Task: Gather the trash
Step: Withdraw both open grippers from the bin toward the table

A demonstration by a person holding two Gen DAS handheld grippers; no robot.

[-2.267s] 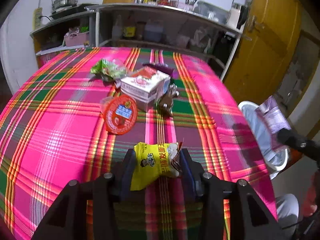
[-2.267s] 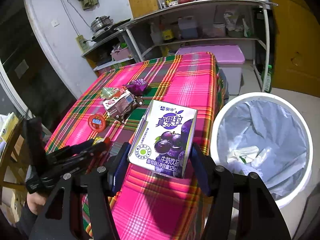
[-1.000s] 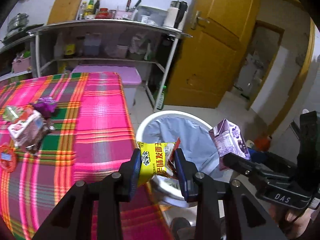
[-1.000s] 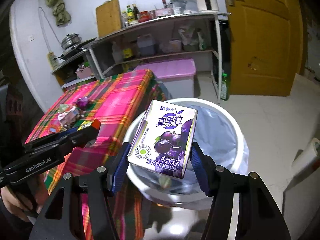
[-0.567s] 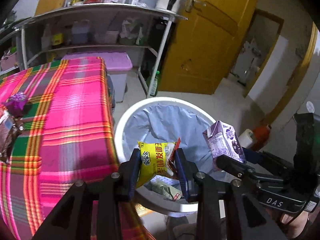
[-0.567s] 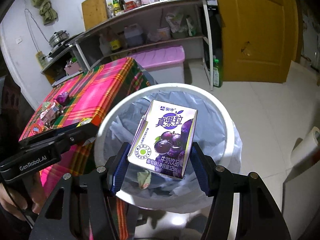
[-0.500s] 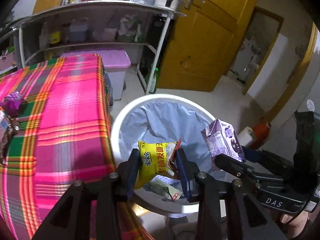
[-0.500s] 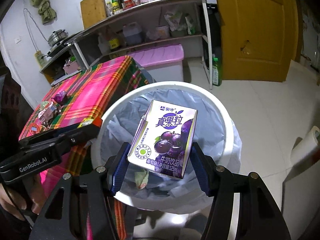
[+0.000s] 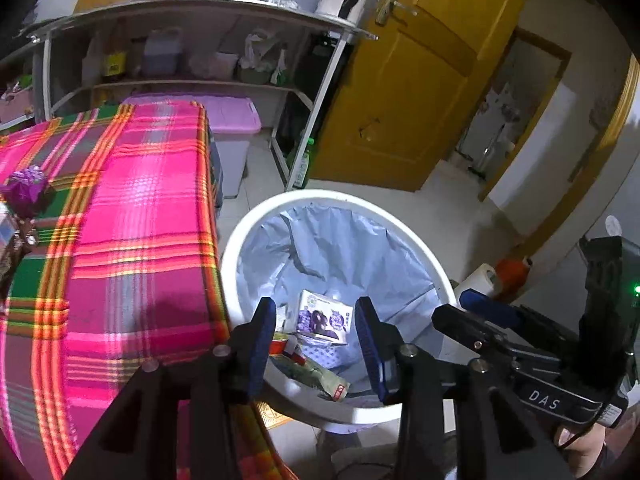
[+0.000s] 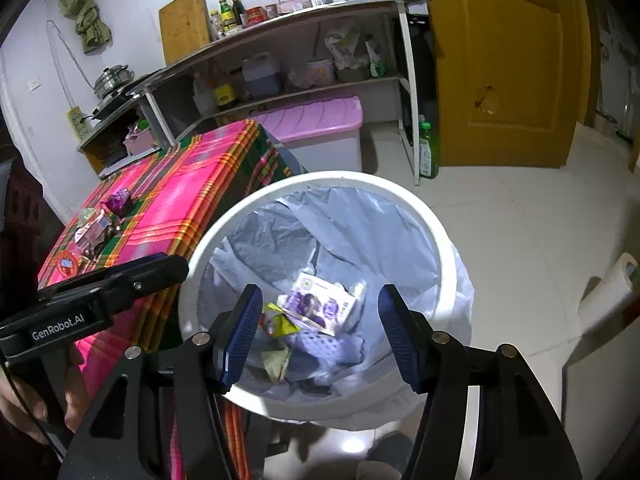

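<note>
Down in the white bin, a purple carton on crumpled wrappers; both grippers' fingers apart, empty.

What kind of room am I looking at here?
Most likely a home kitchen: open shelves hold bottles and jugs, a pot sits on a stove, and a lined trash bin stands beside a plaid-covered table.

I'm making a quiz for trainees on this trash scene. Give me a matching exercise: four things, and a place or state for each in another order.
Things:
1. carton
2. purple wrapper
3. left gripper
4. green bottle

Places or states:
A. on the tablecloth
B. on the floor beside the shelf leg
C. lying in the bin
D. open and empty above the bin

Pairs: 1-C, 2-A, 3-D, 4-B
</note>
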